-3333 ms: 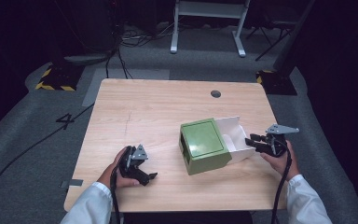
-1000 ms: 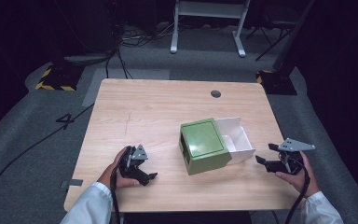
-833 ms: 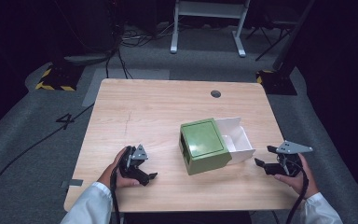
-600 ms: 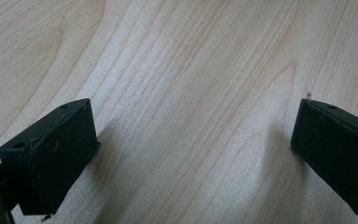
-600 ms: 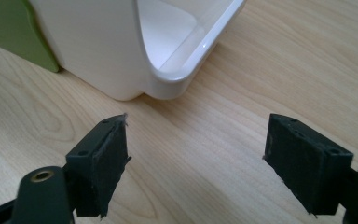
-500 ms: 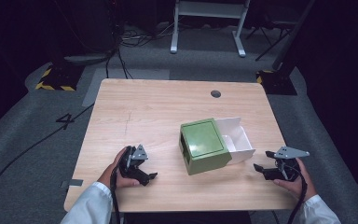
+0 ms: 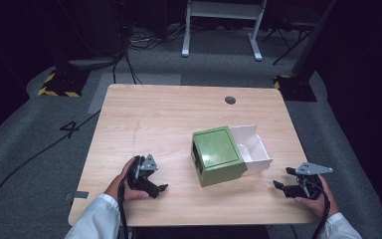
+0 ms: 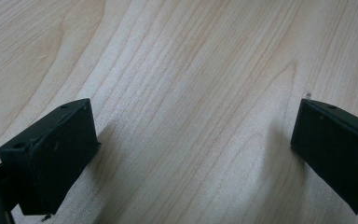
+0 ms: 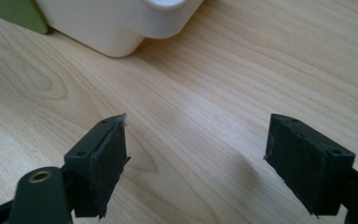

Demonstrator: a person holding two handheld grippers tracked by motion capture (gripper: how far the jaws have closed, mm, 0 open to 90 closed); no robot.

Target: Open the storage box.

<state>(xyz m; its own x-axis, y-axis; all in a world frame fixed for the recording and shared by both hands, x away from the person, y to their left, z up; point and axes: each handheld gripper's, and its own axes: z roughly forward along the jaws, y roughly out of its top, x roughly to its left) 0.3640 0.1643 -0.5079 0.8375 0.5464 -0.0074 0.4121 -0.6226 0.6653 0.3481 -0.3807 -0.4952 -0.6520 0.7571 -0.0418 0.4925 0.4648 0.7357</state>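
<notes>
My right gripper (image 7: 284,185) now pulled back off white drawer (image 7: 251,149), jaws spread, empty. Drawer sits ahead, slid out of green box (image 7: 217,155). My left gripper (image 7: 155,186) agape, idle on table (image 7: 169,117). Opening looks finished.

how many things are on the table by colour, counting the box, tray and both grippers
green: 1, the box
white: 1, the tray sticking out of the box's side
black: 2, the left gripper and the right gripper, both with jaws apart
total: 4
</notes>
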